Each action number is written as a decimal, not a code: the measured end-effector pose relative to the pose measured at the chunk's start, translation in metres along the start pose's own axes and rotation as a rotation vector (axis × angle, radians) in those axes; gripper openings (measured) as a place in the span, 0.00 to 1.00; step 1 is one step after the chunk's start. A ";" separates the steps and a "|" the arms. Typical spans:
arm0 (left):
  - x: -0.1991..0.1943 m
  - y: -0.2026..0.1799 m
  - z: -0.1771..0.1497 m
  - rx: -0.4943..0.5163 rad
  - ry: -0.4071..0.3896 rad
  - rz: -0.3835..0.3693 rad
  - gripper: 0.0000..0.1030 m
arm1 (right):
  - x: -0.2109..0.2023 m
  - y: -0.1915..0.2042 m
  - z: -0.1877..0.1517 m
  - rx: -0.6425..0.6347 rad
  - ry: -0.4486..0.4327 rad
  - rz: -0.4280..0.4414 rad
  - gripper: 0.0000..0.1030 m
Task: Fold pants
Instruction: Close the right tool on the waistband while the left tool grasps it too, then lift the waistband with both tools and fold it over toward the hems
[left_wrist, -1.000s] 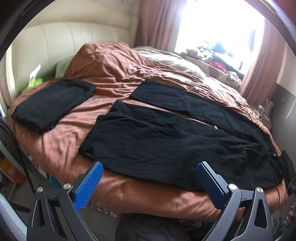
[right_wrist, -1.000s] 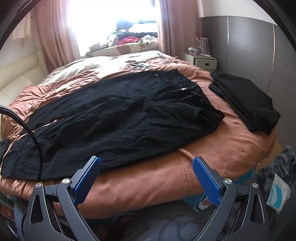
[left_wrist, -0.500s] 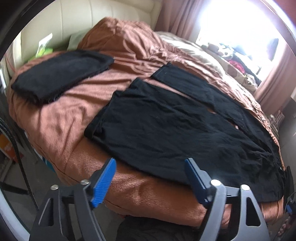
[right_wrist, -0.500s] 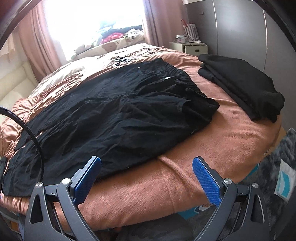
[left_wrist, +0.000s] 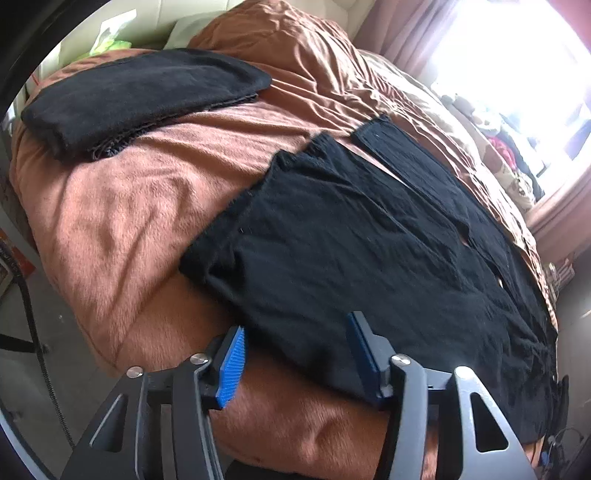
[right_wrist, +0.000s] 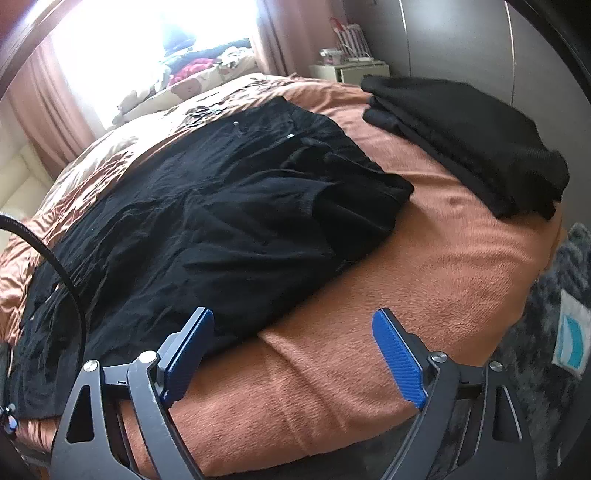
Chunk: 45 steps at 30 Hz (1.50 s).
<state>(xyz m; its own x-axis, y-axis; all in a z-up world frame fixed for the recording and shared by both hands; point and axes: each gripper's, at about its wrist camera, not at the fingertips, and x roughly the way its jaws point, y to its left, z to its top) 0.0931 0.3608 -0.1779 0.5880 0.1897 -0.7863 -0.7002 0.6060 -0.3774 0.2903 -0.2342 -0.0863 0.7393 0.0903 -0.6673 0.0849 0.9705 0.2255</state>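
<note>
Pants (left_wrist: 369, 243): lying spread flat, unfolded, on bed (left_wrist: 122, 206); left gripper (left_wrist: 295, 354) and right gripper (right_wrist: 291, 350) both released, hovering at pants' near edge; folding not begun

A rust-brown blanket (left_wrist: 140, 192) covers the bed. One folded black garment (left_wrist: 140, 92) lies near the cream headboard (right_wrist: 18, 177), another folded black pile (right_wrist: 469, 140) at the opposite corner. Pink curtains (right_wrist: 48, 110) frame a bright window, beside a small nightstand (right_wrist: 351, 72).
</note>
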 end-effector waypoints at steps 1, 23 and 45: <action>0.001 0.002 0.003 -0.008 -0.005 0.011 0.40 | 0.002 -0.004 0.001 0.013 0.007 0.005 0.80; -0.017 0.005 0.038 -0.036 -0.101 0.042 0.06 | 0.071 -0.084 0.057 0.279 0.058 0.192 0.46; -0.069 -0.047 0.082 0.104 -0.113 -0.028 0.04 | 0.016 -0.102 0.076 0.246 -0.105 0.327 0.00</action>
<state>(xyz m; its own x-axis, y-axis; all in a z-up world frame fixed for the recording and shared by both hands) 0.1189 0.3824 -0.0661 0.6528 0.2540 -0.7137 -0.6405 0.6881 -0.3410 0.3441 -0.3488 -0.0657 0.8167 0.3493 -0.4594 -0.0178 0.8109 0.5849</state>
